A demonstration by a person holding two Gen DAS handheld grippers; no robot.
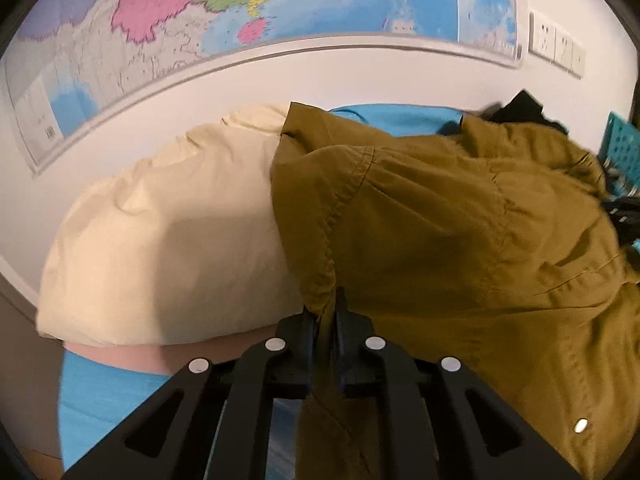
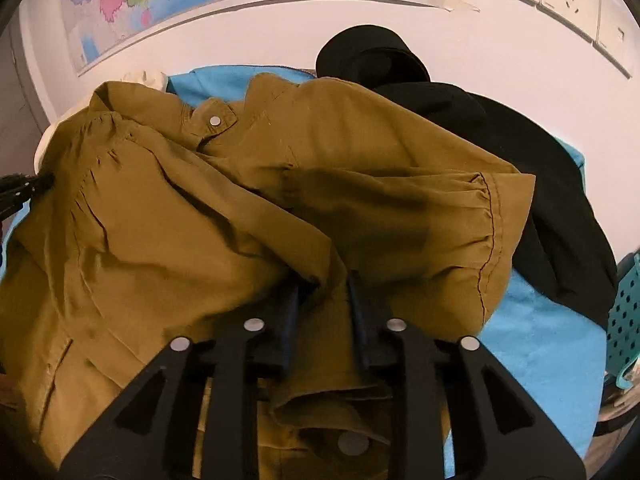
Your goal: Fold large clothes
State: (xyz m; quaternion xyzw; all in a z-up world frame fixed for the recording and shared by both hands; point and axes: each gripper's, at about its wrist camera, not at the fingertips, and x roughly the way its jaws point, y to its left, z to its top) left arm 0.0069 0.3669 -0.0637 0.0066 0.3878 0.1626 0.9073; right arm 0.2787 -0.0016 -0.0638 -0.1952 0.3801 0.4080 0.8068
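left hand-held gripper (image 1: 325,308) is pinching the edge of the mustard jacket (image 1: 460,232), which lies rumpled on the blue surface (image 1: 104,392); right hand-held gripper (image 2: 322,288) sits partly spread with jacket cloth between its fingers

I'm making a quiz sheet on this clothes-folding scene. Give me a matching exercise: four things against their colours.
Things:
1. shirt
2. pillow
3. garment by the wall
4. perforated basket

Colours:
A. black
B. teal
C. mustard brown
D. cream

Pairs: 1-C, 2-D, 3-A, 4-B
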